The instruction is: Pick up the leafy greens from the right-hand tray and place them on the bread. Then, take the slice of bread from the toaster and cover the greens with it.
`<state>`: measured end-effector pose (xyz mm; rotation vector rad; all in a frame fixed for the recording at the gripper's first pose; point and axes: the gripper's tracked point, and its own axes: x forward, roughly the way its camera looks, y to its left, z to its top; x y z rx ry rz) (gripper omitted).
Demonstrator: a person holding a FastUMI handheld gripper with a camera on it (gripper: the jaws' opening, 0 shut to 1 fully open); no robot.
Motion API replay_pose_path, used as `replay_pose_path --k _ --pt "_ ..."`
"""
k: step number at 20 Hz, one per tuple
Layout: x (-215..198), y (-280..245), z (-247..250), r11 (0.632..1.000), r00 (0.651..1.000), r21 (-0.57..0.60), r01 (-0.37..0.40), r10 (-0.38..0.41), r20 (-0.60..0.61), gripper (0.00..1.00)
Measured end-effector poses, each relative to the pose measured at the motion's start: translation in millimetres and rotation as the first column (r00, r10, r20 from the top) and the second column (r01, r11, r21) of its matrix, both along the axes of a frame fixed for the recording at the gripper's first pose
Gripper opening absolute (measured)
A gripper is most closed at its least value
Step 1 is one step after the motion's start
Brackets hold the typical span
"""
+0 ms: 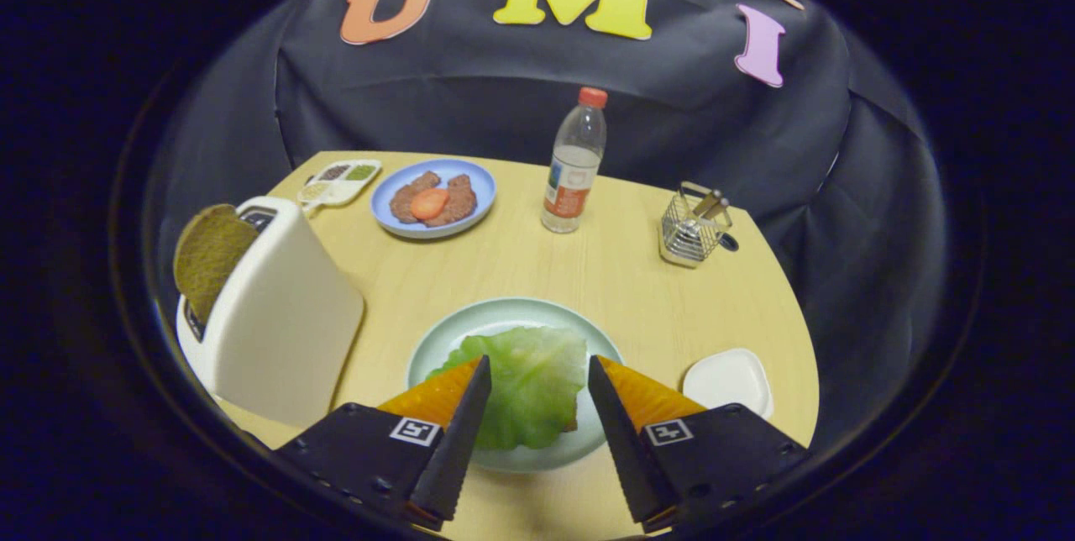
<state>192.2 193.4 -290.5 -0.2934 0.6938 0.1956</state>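
Pale wood tabletop (537,272) stretches ahead, backed by black cloth. From the gripper view, the gripper (537,373) hangs with its fingers spread apart, pinching nothing. Between and just beyond them the leafy greens (529,381) lie on a pale green plate (470,323), a sliver of bread (574,423) peeking out beneath. Left of the plate a white toaster (277,314) holds a bread slice (208,255). An empty white tray (729,380) sits to the right. Farther back stand a blue plate (395,222) of food, a water bottle (574,163) and a wire basket (690,230).
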Motion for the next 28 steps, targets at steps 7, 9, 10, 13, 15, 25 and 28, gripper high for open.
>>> replay_pose_path --k 7,9,10,13,15,25,28 --pt "-54.6 53.5 68.7 0.995 0.996 0.086 -0.054 0.048 0.075 0.97" --pt "-66.7 77.2 83.1 0.990 0.993 0.110 -0.090 0.081 0.083 0.96" --pt "-71.3 88.5 88.5 0.987 0.992 0.120 -0.106 0.096 0.084 0.96" --pt "-77.0 124.0 100.1 0.980 0.988 0.141 -0.140 0.129 0.085 0.96" --pt "-78.5 148.3 99.8 0.976 0.985 0.146 -0.163 0.152 0.084 0.96" --pt "-65.3 223.9 47.6 0.986 0.995 0.145 -0.079 0.086 -0.047 0.93" --pt "-59.5 226.0 35.1 0.991 0.996 0.136 0.005 0.007 -0.085 0.80"
